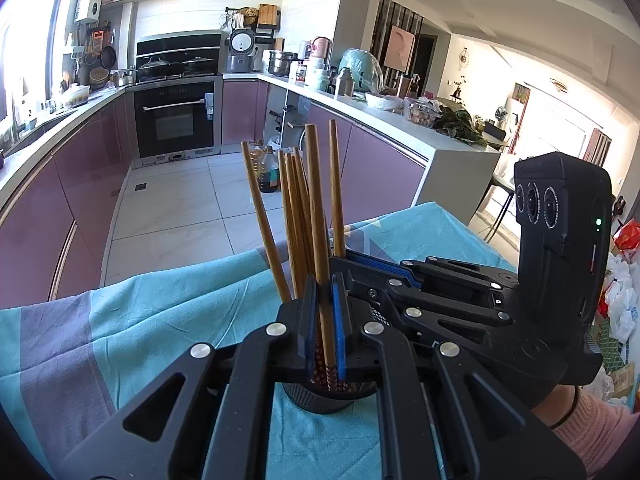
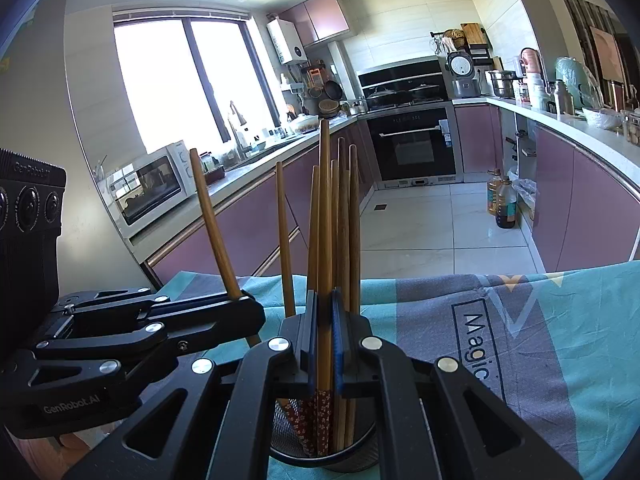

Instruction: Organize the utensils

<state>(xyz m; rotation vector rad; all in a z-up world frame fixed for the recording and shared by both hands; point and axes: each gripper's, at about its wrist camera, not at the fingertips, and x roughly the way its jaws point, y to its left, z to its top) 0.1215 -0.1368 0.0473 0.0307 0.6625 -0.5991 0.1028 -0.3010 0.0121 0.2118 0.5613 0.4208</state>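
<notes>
Nearest in the left wrist view, the left claw (image 1: 325, 320) points forward and somewhat downward over a black mesh holder (image 1: 320, 398), its blue-padded fingers pressed together on one wooden chopstick (image 1: 320, 216) that stands nearly upright with its patterned lower end inside the holder. To its right the right claw (image 1: 352, 258) reaches in from the side, a pink sleeve (image 1: 600, 428) and a wrist with a dark band behind its handle.

The right wrist view shows the right claw likewise clamped on a single upright chopstick (image 2: 325, 216) over the same holder (image 2: 324, 456); the left claw (image 2: 240, 300) comes in from the left, its chopstick (image 2: 214, 224) leaning left.

Counted, about seven chopsticks show in each view: one in each claw and the rest standing in the holder, some tightly bunched, so the exact number is uncertain. There is one holder and two claws.

The holder stands on a tabletop under a teal and grey cloth (image 1: 140, 320). Beyond lie a tiled floor (image 1: 180, 200), two oil bottles (image 2: 502, 200), an oven (image 1: 176, 120) and one microwave (image 2: 152, 188).
</notes>
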